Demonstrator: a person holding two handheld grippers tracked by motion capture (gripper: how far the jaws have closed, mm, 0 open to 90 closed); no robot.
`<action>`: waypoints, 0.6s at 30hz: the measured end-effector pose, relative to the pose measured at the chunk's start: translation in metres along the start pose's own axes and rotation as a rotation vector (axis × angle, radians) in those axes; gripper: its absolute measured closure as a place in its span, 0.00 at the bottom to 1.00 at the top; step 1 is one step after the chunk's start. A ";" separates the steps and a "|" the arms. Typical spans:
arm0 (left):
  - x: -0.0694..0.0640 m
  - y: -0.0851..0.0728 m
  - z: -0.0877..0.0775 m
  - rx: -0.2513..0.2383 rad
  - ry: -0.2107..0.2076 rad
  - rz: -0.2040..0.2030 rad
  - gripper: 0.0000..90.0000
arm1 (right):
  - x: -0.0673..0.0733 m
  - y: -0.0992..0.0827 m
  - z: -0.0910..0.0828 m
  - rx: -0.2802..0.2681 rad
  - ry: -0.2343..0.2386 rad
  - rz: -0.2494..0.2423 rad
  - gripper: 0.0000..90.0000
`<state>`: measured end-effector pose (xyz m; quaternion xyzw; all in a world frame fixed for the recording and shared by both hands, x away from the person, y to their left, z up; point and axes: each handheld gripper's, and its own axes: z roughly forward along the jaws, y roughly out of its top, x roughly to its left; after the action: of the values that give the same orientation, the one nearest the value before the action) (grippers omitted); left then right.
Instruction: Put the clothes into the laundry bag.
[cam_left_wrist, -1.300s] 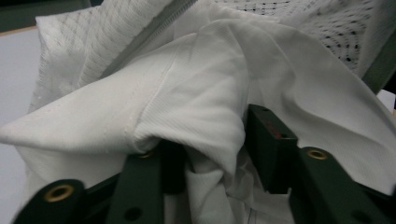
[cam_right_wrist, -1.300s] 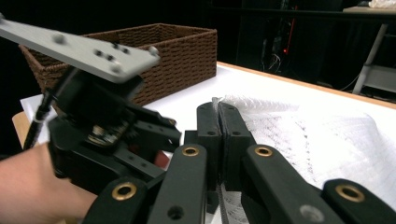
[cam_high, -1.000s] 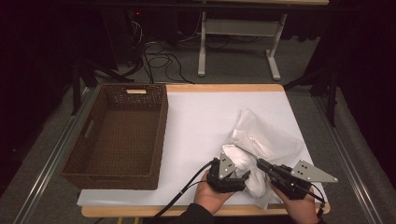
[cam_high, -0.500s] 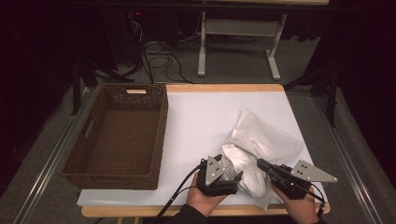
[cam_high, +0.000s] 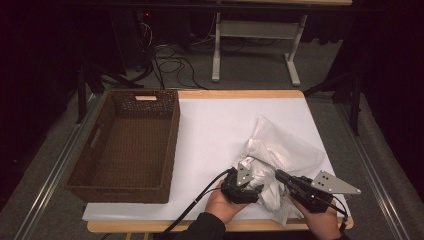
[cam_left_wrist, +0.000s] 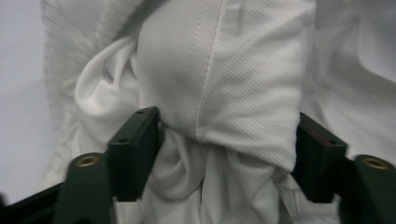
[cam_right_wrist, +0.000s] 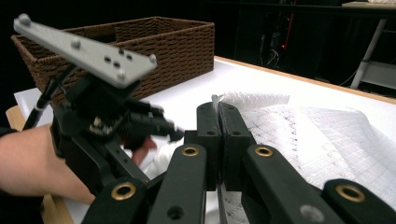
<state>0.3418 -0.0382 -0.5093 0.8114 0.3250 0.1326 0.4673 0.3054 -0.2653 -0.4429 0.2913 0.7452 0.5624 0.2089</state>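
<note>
White cloth bundle (cam_high: 265, 182) lies near right, well apart from empty wicker basket (cam_high: 127, 145); nothing packed yet. Left gripper (cam_left_wrist: 224, 140) has just been closing, its jaws now against a thick fold; right gripper (cam_right_wrist: 218, 135) is clamped on mesh fabric (cam_right_wrist: 299, 135).

A brown wicker basket (cam_high: 125, 145) takes up the desk's (cam_high: 215, 125) left side, its tall walls barring any low sideways pass. Right of the basket, a wide strip of bare white desk runs clear from far edge to near edge. Farther right of the basket, a crumpled white cloth bundle (cam_high: 280, 150) blocks the near corner, where the left tongs (cam_high: 255, 181) and right tongs (cam_high: 278, 175) crowd close together.
</note>
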 end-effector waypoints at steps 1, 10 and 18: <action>-0.001 -0.001 0.002 0.011 -0.006 0.001 0.47 | 0.000 0.000 0.000 0.002 -0.001 -0.001 1.00; -0.008 -0.004 -0.010 0.003 -0.044 -0.029 0.91 | 0.009 0.005 0.003 -0.006 0.036 -0.001 1.00; -0.013 0.002 -0.054 -0.096 -0.043 -0.027 0.92 | 0.019 0.011 0.003 -0.026 0.058 -0.027 1.00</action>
<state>0.3046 -0.0113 -0.4782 0.7863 0.3189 0.1244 0.5144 0.2954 -0.2480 -0.4329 0.2620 0.7473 0.5774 0.1987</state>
